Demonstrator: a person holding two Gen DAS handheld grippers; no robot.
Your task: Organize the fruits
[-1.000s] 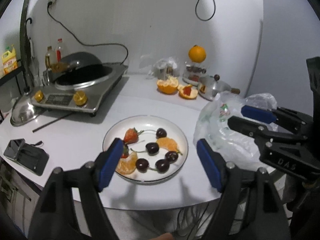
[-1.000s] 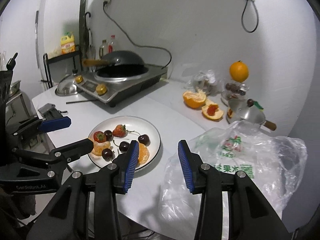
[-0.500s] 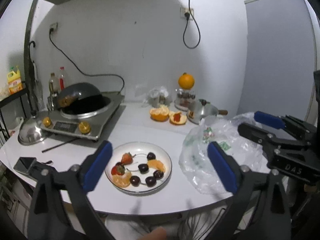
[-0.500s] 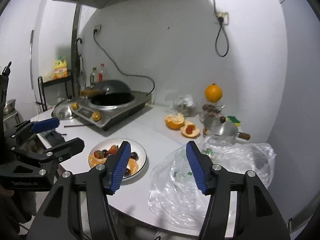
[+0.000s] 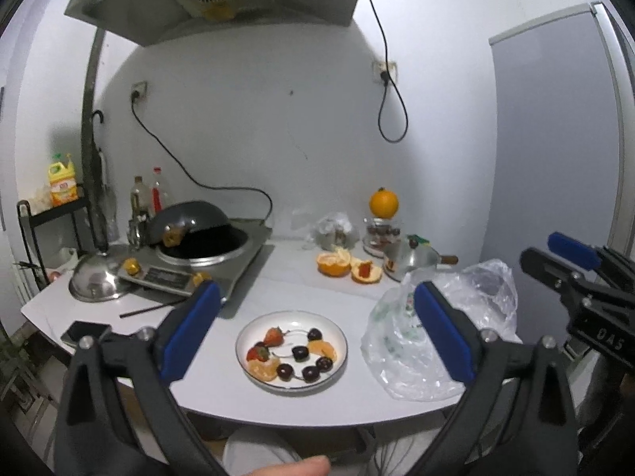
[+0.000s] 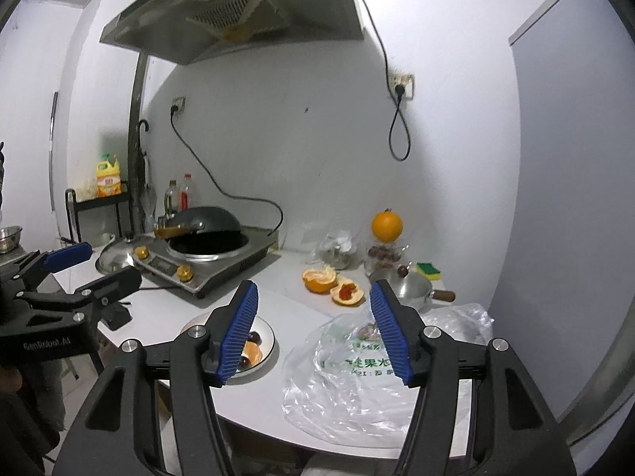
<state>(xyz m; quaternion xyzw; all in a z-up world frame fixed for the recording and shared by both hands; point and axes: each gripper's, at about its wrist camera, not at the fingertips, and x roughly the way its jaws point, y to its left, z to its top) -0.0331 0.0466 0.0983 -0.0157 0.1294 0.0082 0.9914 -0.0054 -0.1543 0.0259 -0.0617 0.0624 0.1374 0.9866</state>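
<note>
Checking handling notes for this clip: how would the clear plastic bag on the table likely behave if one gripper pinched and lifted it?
The plastic bag looks thin and crumpled, so it would probably sag and fold rather than hold shape. It appears nearly empty, so likely very light. Its glossy film might slip between the ribbed pads.

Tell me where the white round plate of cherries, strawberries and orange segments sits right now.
In the left wrist view the white round plate sits near the front edge of the white table, left of the clear plastic bag and in front of the steel induction cooker.
</note>
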